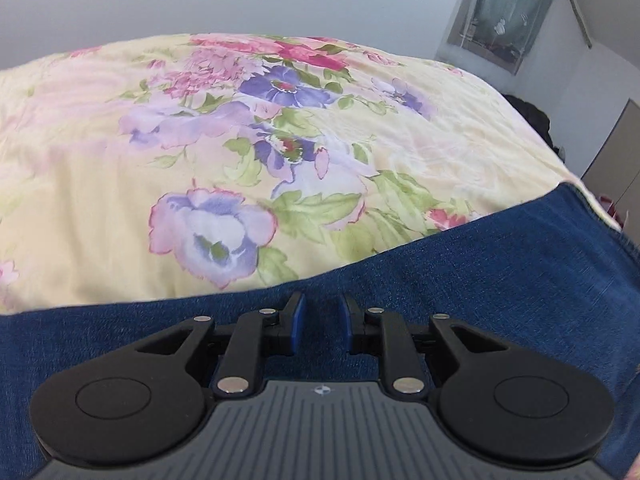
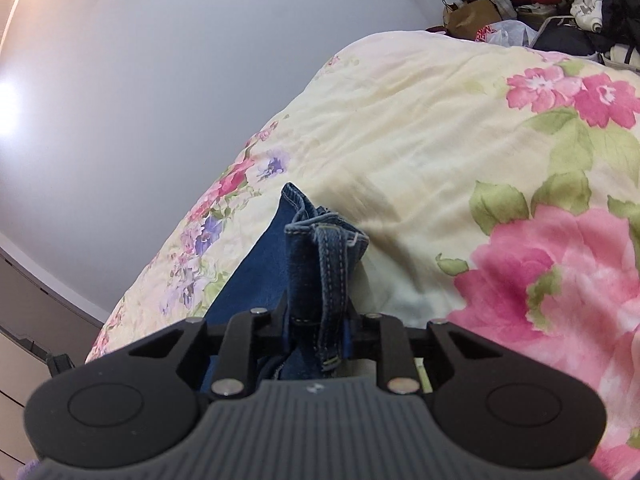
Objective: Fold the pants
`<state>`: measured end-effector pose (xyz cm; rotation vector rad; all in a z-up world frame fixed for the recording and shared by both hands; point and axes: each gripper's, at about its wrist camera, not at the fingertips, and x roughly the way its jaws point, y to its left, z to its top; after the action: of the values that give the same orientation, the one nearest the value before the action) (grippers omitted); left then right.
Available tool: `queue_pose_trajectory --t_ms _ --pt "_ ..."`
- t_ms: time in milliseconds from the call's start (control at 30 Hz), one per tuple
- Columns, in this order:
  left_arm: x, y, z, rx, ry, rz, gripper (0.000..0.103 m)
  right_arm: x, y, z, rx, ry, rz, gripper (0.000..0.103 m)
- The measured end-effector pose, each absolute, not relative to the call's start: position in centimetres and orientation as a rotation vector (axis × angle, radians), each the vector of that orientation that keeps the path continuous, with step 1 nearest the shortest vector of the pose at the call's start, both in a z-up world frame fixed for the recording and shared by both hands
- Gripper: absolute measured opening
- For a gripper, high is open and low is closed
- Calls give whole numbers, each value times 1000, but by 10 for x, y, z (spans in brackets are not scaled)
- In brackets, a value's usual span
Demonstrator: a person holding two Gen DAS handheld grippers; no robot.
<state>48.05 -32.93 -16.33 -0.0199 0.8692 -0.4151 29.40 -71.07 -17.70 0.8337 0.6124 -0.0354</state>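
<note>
your right gripper (image 2: 316, 320) is clamped on a bunched seam of the dark blue denim pants (image 2: 256, 264) lying on the floral yellow quilt (image 2: 420, 152). your left gripper (image 1: 322, 312) hovers over the denim, jaws narrowly apart, nothing visibly pinched. next, likely carry that end across.

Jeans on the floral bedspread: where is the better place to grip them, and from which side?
Grip the jeans at the stitched hem edge, coming level from the near side, as the right gripper does: the layers bunch into a ridge its jaws can pinch. The flat denim under the left gripper offers no fold.
</note>
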Motion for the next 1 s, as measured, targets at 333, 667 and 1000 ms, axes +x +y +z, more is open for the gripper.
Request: queue_pose_trajectory --t_ms 333,667,1000 --pt "423 -338 -134 2 876 -529 24 297 -696 -161 785 612 -93 18" --pt "348 -358 -149 39 951 -592 22 294 -676 -136 741 590 -120 18" --pt "304 -340 -138 47 1012 -729 22 296 -644 -98 669 582 -120 18"
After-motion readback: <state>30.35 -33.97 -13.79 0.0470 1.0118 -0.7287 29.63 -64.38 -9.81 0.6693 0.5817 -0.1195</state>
